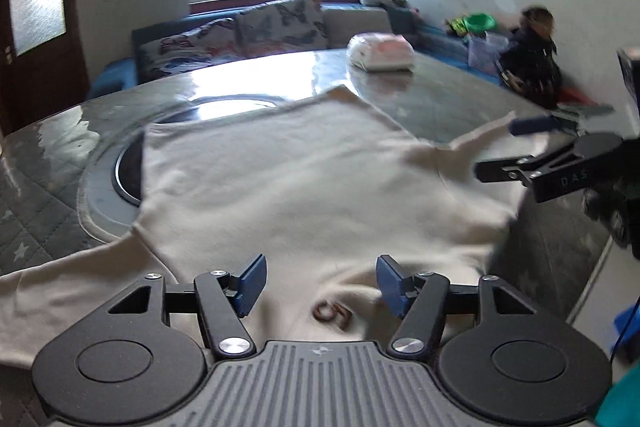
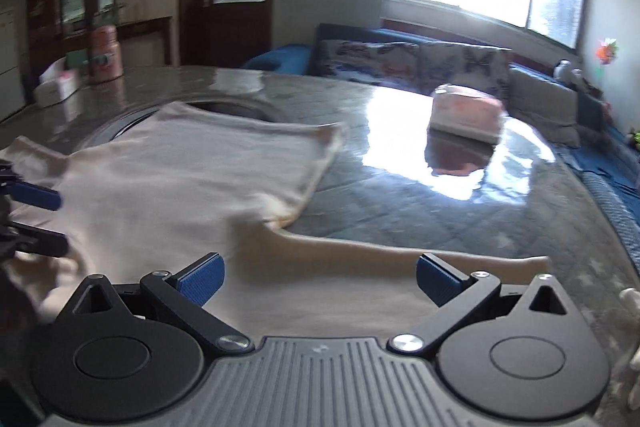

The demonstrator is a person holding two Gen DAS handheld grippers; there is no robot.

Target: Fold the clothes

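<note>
the left gripper (image 1: 320, 283) has its blue pads spread apart, nothing between them, and it hangs over the cream shirt (image 1: 280, 179). the right gripper (image 2: 320, 283) is spread wider, also with nothing between its pads, and under it lies one long sleeve of the shirt.

the shirt is laid flat on the table (image 1: 420, 95). its far hem, ahead of the left gripper, stops before the middle of the table, so beyond it is much free shiny surface. to the left of the left gripper the cloth covers part of a round recessed ring (image 1: 120, 171) in the table top. the right side of the table curves away just beside the right gripper. far ahead of both grippers stands a wrapped white packet (image 1: 380, 53), well apart from the cloth.

the shirt is pale cream, soft and a little wrinkled, with a small brown mark (image 1: 332, 313) just ahead of the left gripper. the picture is blurred at the sleeves. the table cover looks like clear glossy sheet over grey quilted cloth with stars.
</note>
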